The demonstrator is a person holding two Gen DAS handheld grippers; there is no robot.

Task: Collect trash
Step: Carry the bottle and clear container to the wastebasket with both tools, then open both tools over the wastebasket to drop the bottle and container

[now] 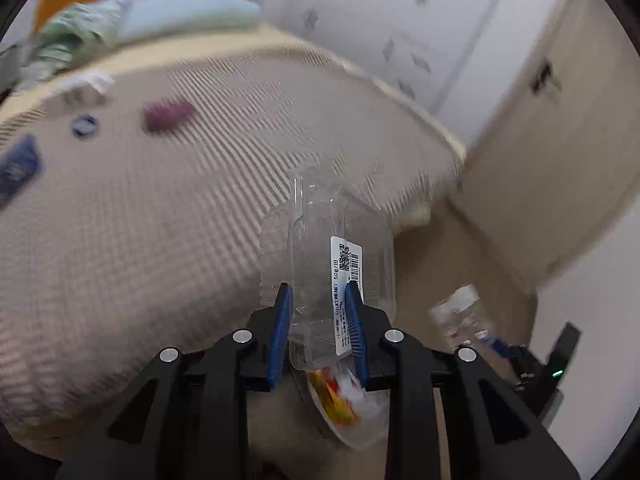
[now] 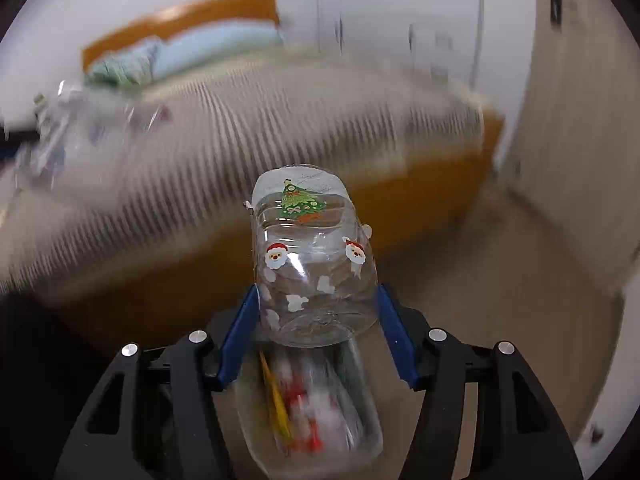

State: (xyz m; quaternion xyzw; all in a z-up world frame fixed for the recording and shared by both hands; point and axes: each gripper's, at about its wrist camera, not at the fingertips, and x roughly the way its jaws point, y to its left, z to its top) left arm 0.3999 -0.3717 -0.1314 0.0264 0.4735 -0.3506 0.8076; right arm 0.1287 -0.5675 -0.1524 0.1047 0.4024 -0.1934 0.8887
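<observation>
My left gripper (image 1: 318, 286) is shut on a crushed clear plastic clamshell box (image 1: 316, 236) with a white barcode label; its blue pads press both sides. My right gripper (image 2: 317, 287) is shut on a clear plastic jar (image 2: 314, 264) with Santa and Christmas-tree stickers. In the left wrist view that jar (image 1: 460, 312) shows blurred at the lower right. Below both grippers, on the floor, is a see-through bin (image 2: 360, 432) holding yellow, red and white rubbish; the same bin (image 1: 372, 436) shows under the clamshell. Both views are motion-blurred.
A bed with a striped beige cover (image 1: 160, 220) fills the left. On it lie a purple item (image 1: 168, 114), a blue ring (image 1: 85, 125), a dark blue packet (image 1: 18, 168) and white crumpled paper (image 1: 90, 82). White wardrobe doors (image 1: 400, 20) and tan floor (image 2: 500, 280) lie to the right.
</observation>
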